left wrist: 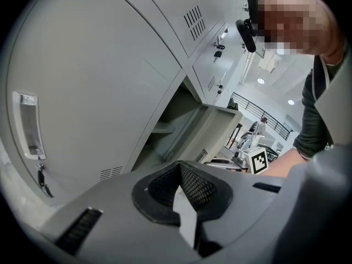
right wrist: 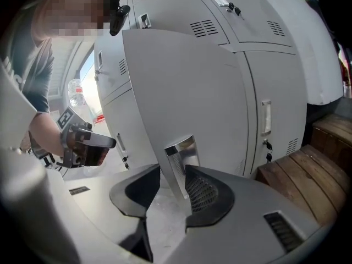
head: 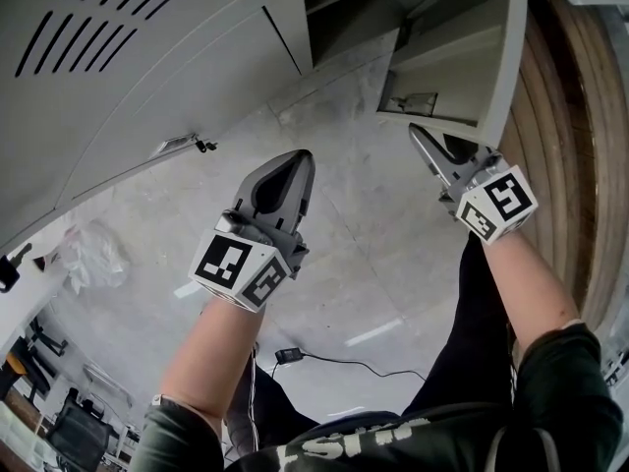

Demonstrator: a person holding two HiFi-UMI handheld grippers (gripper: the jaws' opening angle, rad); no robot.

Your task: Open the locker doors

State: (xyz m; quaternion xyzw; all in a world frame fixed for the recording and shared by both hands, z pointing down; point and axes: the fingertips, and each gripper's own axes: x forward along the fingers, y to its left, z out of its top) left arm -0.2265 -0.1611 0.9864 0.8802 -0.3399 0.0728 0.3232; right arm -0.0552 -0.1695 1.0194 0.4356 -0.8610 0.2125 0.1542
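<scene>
right tool [right wrist: 171, 183]: pinched on open door [right wrist: 187, 92] at its handle, lower centre, so you can swing it. left tool [left wrist: 184, 194]: closed, empty.

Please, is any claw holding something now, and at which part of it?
The right claw grips the open locker door by its edge, at the metal handle. The left claw is shut and empty.

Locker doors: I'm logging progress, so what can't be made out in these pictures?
- Open locker's inside: left gripper view, the left gripper's body covers its lower part; the head view's top edge cuts it off.
- Keys below the closed door's handle: left gripper view, too small to count.
- Upper locks: right gripper view, too small to tell locked or not.
</scene>
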